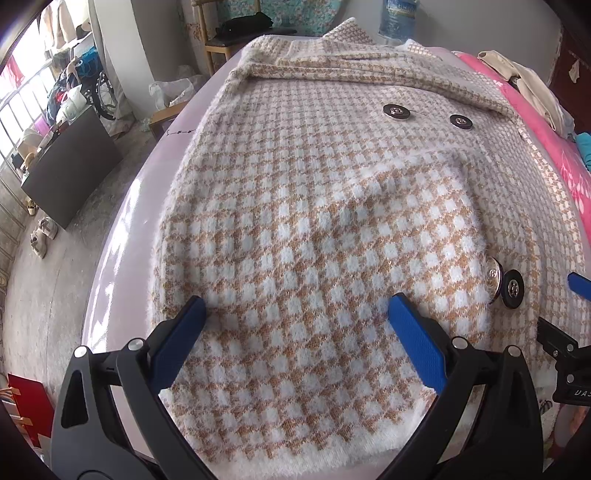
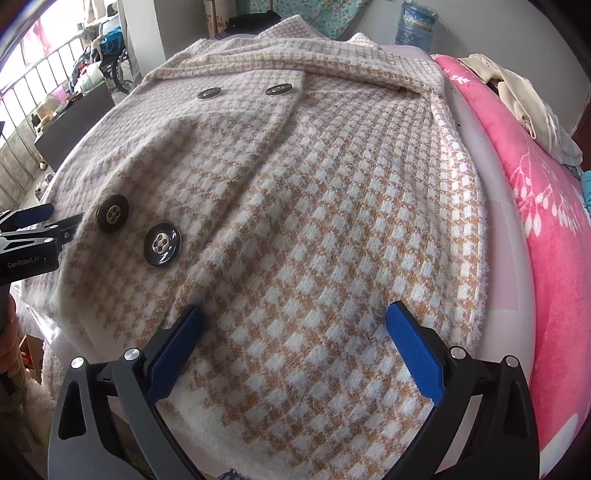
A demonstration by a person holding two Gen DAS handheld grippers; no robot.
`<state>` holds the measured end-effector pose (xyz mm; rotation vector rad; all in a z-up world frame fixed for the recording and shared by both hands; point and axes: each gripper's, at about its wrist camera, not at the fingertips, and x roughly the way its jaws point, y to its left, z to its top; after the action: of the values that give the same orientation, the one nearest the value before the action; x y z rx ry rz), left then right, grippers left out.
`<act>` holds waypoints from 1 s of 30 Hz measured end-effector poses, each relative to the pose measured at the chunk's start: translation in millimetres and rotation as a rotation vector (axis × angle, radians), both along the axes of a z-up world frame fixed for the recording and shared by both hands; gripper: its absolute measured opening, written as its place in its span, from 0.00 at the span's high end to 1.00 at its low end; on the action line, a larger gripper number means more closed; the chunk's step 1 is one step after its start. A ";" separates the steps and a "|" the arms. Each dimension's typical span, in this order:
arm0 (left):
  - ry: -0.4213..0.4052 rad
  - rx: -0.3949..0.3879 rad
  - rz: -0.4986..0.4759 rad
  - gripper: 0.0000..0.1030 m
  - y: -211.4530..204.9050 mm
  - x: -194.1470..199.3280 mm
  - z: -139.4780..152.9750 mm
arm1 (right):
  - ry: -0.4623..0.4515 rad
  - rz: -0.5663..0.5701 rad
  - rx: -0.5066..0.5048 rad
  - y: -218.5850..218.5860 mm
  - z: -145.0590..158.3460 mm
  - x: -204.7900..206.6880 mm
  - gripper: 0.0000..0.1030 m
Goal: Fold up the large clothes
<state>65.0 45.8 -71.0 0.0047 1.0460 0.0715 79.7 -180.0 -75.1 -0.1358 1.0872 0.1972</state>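
Both grippers, left [image 1: 297, 308] and right [image 2: 294, 317], spread wide, gripping nothing, over checked coat [image 1: 314, 221] flat on table [image 1: 122, 236]. Pink blanket [image 2: 546, 206] right; water jug [image 2: 417, 26] far.

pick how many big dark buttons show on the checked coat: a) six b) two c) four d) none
c, the coat shows two buttons near the collar and two nearer the hem, making four.
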 end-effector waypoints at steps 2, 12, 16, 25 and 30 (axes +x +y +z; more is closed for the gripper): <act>-0.001 -0.001 0.000 0.07 0.0 -0.4 -0.2 | 0.003 0.001 -0.005 1.3 -0.5 1.5 0.06; -0.001 -0.001 0.001 0.07 0.6 -0.3 -0.6 | 0.005 0.002 -0.016 2.6 -1.9 2.3 0.06; -0.001 -0.001 0.002 0.07 0.4 -0.5 -0.6 | 0.001 0.002 -0.020 3.7 -2.6 2.2 0.06; -0.001 0.001 0.001 0.07 0.2 -0.7 -0.4 | -0.073 -0.055 0.012 -9.7 22.6 -2.5 0.06; -0.004 0.002 0.000 0.07 -2.0 -2.2 -0.7 | -0.073 -0.092 -0.026 -21.9 23.6 2.4 0.06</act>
<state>62.8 43.9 -71.7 0.0062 1.0424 0.0721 82.1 -201.8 -51.5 -0.1147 1.0213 0.0944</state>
